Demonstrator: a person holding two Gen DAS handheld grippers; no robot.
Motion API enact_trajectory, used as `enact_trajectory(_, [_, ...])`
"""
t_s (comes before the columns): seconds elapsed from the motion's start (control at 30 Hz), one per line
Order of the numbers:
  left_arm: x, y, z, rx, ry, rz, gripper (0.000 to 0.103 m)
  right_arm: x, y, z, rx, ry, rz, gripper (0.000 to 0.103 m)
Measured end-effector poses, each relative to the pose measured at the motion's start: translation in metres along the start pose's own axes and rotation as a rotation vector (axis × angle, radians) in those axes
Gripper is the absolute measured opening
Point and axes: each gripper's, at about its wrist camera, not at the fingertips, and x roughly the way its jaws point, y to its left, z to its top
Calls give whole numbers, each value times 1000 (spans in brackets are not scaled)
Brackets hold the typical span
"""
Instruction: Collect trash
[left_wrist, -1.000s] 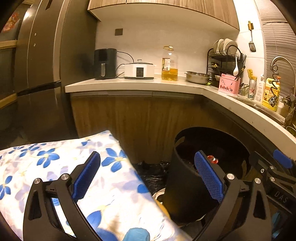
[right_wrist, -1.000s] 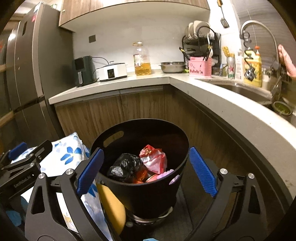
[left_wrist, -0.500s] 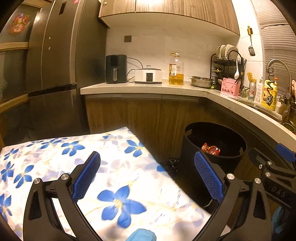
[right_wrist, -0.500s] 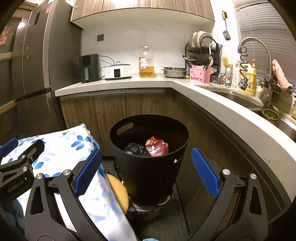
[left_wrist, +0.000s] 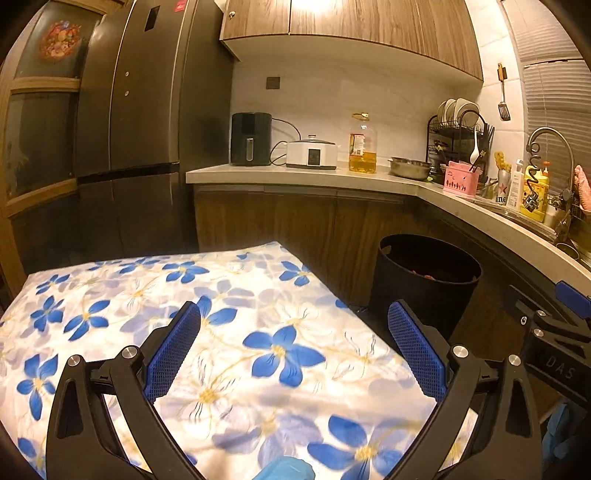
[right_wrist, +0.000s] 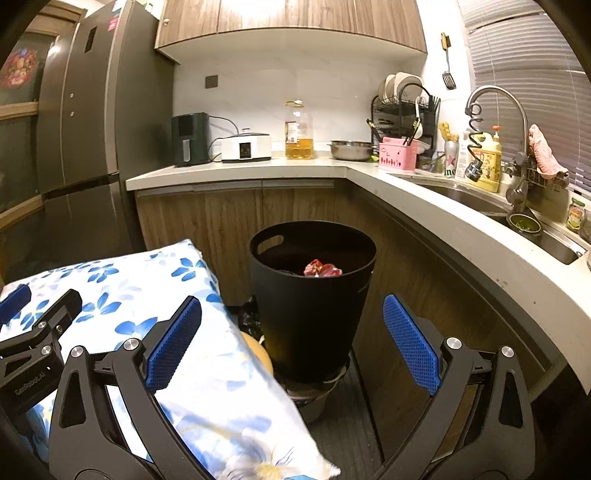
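Your left gripper (left_wrist: 293, 341) is released, its blue pads spread wide with nothing between them, and it hangs over the flowered cloth (left_wrist: 229, 332) that covers the surface below it. Your right gripper (right_wrist: 291, 339) is likewise spread wide and empty; its left pad sits over the right edge of that same flowered cloth (right_wrist: 207, 373), and its right pad hangs over the dark floor beside the cabinets.

Straight ahead of your right gripper stands the black bin (right_wrist: 314, 306), upright on the floor, just beside the cloth's right edge and close to the curved wooden cabinet front. The trash is inside it: a crumpled red wrapper (right_wrist: 322, 268) shows just below the rim, with something dark beside it that you cannot make out. In the left wrist view the same black bin (left_wrist: 424, 291) sits off the cloth's far right corner, with only a sliver of reddish trash visible inside. Under the bin's base a metal object (right_wrist: 314, 397) peeks out, and an orange rounded thing (right_wrist: 260, 352) is tucked between bin and cloth.

Further out, the countertop (right_wrist: 258, 168) carries an oil bottle (right_wrist: 298, 131) about a third full of amber liquid, a steel bowl (right_wrist: 351, 150) whose contents are hidden, and a pink holder (right_wrist: 398, 159) with utensils standing in it.
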Motion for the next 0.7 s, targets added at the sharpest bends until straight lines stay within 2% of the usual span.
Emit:
enact_trajectory(0.33, [-31,18,-18,-5,12,10,97,-34,17,-14,-10,-6,16,97])
enact_trajectory(0.7, [-51,30,-23,-20,1,25,97,-54,29,-21,-24,-15,30,97])
